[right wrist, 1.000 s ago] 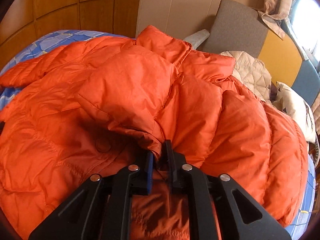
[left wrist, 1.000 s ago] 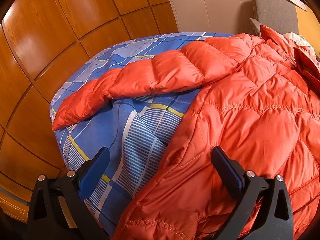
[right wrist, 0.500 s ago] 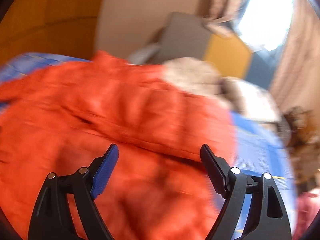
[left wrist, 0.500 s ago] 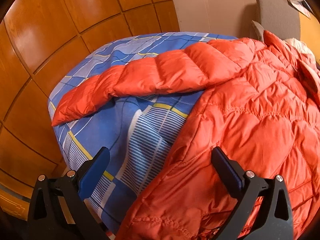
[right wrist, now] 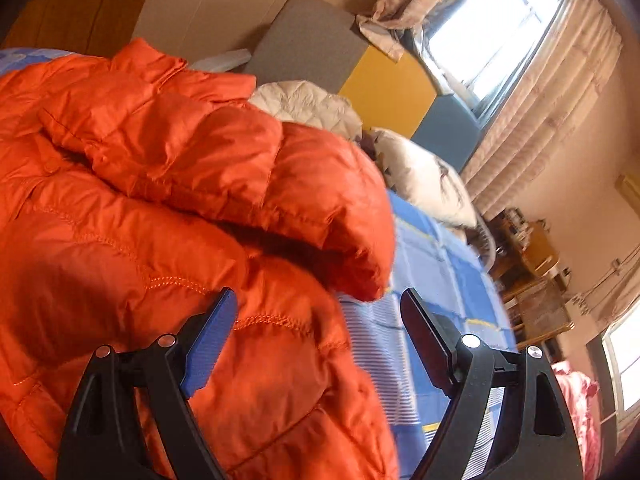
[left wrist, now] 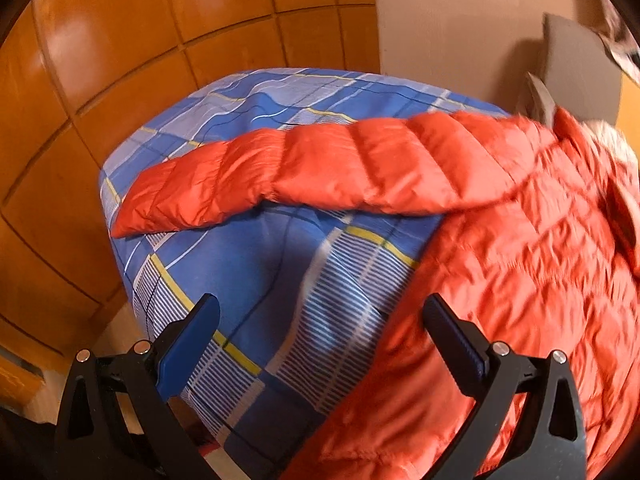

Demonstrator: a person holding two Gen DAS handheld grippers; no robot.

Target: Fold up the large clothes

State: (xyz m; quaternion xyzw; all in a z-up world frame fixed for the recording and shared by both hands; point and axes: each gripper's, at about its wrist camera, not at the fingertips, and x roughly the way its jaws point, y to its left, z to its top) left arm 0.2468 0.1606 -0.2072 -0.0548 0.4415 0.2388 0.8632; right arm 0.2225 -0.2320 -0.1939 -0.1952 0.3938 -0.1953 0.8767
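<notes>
Mid-fold on an orange puffer jacket (left wrist: pixel 520 280), spread on the blue plaid bedsheet (left wrist: pixel 256 272) of the bed. Right-side sleeve (right wrist: pixel 224 168) already laid across the jacket's body, cuff end near the jacket's right edge, just beside bare sheet. Other sleeve (left wrist: pixel 280 176) not yet folded: stretched out flat from the jacket's shoulder, away from the body toward the wood-panelled wall (left wrist: pixel 120 60), long axis running along the sheet, cuff at the far end near the bed's corner. Collar end of the jacket toward the grey headboard cushion (right wrist: pixel 308 44); hem end toward the cameras, so the body's long axis running from the viewer to the cushion.

Left gripper (left wrist: pixel 320 320) spread wide, nothing between the pads, hovering over the jacket's left edge where it meets the sheet. Right gripper (right wrist: pixel 320 312) likewise spread wide and empty, above the jacket's right edge, one finger over orange fabric, the other over sheet.

Likely next: reaching out along the outstretched sleeve, pinching it near the cuff, and carrying it back over the jacket's body to lie across the first sleeve. Slippery, puffy fabric, so a firm pinch on a good bunch of cloth probably needed.
</notes>
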